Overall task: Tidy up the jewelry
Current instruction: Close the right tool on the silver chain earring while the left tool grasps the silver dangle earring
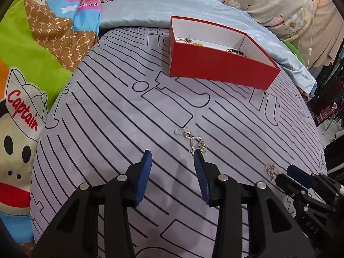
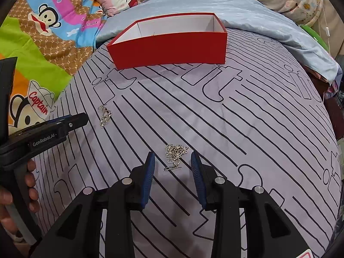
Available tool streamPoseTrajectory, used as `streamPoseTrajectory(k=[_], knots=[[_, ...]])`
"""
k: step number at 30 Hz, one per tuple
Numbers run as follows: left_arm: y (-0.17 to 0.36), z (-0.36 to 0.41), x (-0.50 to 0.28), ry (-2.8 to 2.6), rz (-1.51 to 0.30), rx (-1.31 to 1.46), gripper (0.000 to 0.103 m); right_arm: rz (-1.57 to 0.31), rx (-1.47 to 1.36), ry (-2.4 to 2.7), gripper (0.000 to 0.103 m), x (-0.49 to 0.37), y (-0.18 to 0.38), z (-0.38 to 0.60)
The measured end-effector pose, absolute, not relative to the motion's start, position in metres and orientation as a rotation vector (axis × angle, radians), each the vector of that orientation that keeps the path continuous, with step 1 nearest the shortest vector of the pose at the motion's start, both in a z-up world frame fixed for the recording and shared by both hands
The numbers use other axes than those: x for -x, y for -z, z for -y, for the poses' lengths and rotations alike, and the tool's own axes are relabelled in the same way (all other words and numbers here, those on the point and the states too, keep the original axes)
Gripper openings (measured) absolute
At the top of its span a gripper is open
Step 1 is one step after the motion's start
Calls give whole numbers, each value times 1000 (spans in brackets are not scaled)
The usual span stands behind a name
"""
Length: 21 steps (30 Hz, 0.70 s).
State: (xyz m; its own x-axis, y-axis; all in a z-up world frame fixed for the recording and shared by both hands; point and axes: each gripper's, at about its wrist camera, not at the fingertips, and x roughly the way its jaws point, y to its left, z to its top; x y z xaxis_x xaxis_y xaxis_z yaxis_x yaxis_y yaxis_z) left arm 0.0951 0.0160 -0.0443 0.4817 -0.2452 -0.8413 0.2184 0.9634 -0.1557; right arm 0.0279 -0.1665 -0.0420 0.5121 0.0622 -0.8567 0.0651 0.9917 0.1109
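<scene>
A red box [image 1: 219, 66] with a white inside stands at the far side of the grey striped bedspread [image 1: 120, 116]; gold and dark beaded pieces lie in it. A silver earring [image 1: 193, 139] lies just ahead of my open, empty left gripper [image 1: 173, 157], next to its right fingertip. A silver flower-link piece [image 2: 175, 151] lies between the fingertips of my open right gripper [image 2: 173, 159]. In the right wrist view the red box [image 2: 169, 51] is far ahead and the earring [image 2: 105, 116] lies at left, near the left gripper [image 2: 73, 120].
A cartoon monkey blanket [image 1: 43, 53] covers the left. A light blue sheet [image 1: 150, 6] and floral pillows [image 1: 279, 2] lie behind the box. The bed drops off at the right edge. A hand [image 2: 13, 191] holds the left gripper's handle.
</scene>
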Motion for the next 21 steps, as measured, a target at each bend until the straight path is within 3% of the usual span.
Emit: streamPoseTrajectory(k=[16, 21], knots=[[53, -15, -90, 294, -1042, 30, 43, -1066, -151, -10, 32, -37, 60, 164], [56, -16, -92, 294, -1053, 37, 43, -1056, -151, -5, 19, -42, 61, 164]])
